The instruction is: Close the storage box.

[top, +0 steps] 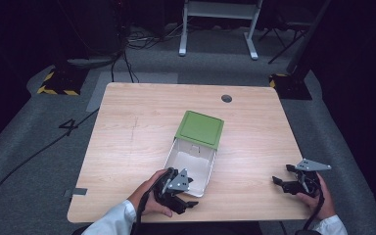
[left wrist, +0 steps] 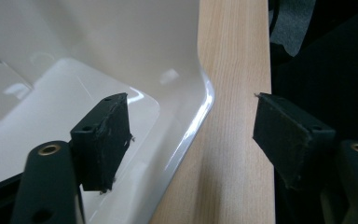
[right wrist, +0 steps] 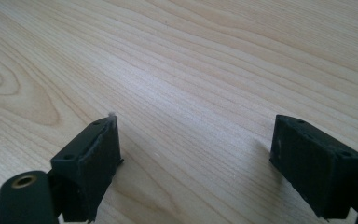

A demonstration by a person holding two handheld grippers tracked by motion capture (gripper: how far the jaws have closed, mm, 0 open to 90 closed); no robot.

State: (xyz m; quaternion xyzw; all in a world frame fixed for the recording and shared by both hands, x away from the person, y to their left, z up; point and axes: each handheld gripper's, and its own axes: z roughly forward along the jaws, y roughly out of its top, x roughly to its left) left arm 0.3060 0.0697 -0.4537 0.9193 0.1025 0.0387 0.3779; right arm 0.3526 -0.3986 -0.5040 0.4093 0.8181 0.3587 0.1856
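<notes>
Wood is the biggest thing before me: the table, pale and smooth, with the box sitting near its front edge. That box is white and shallow, its green lid flung open and lying flat on the far side. It looks light and glossy, so I judge it will skate across the tabletop if I push on it rather than pinch it.

My left tongs straddle the box's near corner, one jaw inside over the white floor, the other outside over the wood, the wall between them. The jaws stand partly open and press on nothing. If I close off-centre, the thin wall could buckle or slip out.

My right tongs rest wide open over bare wood, well apart from the box, holding nothing, so nothing steadies it.
</notes>
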